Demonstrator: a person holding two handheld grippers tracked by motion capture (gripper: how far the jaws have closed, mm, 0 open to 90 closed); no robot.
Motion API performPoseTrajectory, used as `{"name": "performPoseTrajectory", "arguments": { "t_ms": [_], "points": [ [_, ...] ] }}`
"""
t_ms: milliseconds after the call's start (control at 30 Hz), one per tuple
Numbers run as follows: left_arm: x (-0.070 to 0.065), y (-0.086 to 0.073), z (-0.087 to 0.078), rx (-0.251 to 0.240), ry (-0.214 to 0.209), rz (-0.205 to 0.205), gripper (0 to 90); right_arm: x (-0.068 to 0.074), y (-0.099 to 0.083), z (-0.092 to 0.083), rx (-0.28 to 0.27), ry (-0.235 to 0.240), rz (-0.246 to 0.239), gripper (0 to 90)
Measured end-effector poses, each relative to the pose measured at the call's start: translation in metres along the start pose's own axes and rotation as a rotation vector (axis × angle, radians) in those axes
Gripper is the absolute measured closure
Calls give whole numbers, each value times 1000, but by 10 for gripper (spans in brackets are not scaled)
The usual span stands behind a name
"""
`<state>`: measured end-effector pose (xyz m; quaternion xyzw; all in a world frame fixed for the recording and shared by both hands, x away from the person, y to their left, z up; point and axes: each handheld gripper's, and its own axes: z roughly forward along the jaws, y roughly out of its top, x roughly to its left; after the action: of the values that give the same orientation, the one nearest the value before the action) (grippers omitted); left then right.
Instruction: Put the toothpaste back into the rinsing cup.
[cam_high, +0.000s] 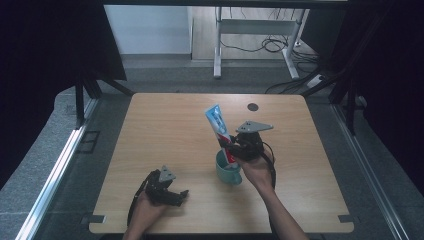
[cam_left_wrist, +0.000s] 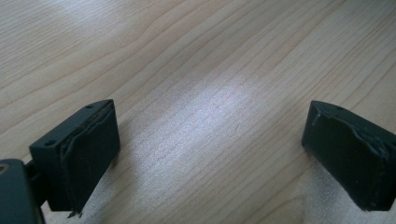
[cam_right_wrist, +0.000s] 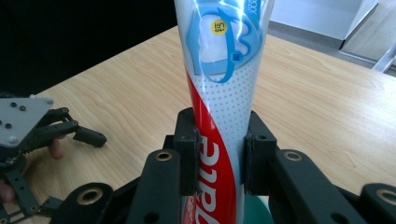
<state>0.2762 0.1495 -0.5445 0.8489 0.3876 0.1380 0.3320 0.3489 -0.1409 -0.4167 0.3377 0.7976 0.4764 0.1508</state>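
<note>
The right gripper (cam_right_wrist: 219, 154) clamps a red, white and blue toothpaste tube (cam_right_wrist: 222, 79) above a teal mug (cam_high: 228, 170). The left gripper (cam_left_wrist: 210, 154) rests on the light wooden desk (cam_high: 165, 130), jaws wide apart and empty.

Table (cam_high: 165, 135) is pale wood grain with a soft sheen. The toothpaste tube (cam_right_wrist: 222, 88) looks like glossy plastic, the mug (cam_high: 227, 172) smooth, and the left gripper (cam_left_wrist: 210, 154) pads matt, rough-edged black.

A light wooden table (cam_high: 165, 130) bears a teal cup (cam_high: 227, 171) and a dark disc (cam_high: 253, 106).
</note>
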Motion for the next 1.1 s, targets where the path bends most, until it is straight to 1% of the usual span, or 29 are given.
{"name": "performPoseTrajectory", "arguments": {
  "t_ms": [300, 333, 500, 733, 1000, 1100],
  "points": [
    [0, 0, 0, 4, 0, 5, 40, 4, -9, 7, 21, -20, -22, 710],
    [0, 0, 0, -2, 0, 0, 40, 4, -11, 7, 25, -19, -23, 710],
    [0, 0, 0, -2, 0, 0, 40, 7, -14, 8, 25, -17, -29, 710],
    [0, 0, 0, -2, 0, 0, 40, 8, -20, 9, 31, -2, -11, 708],
    [0, 0, 0, -3, 0, -2, 40, 6, -30, 11, 43, -4, 4, 704],
    [0, 0, 0, -3, 0, -2, 40, 6, -33, 10, 48, -6, 1, 700]
  ]
}}
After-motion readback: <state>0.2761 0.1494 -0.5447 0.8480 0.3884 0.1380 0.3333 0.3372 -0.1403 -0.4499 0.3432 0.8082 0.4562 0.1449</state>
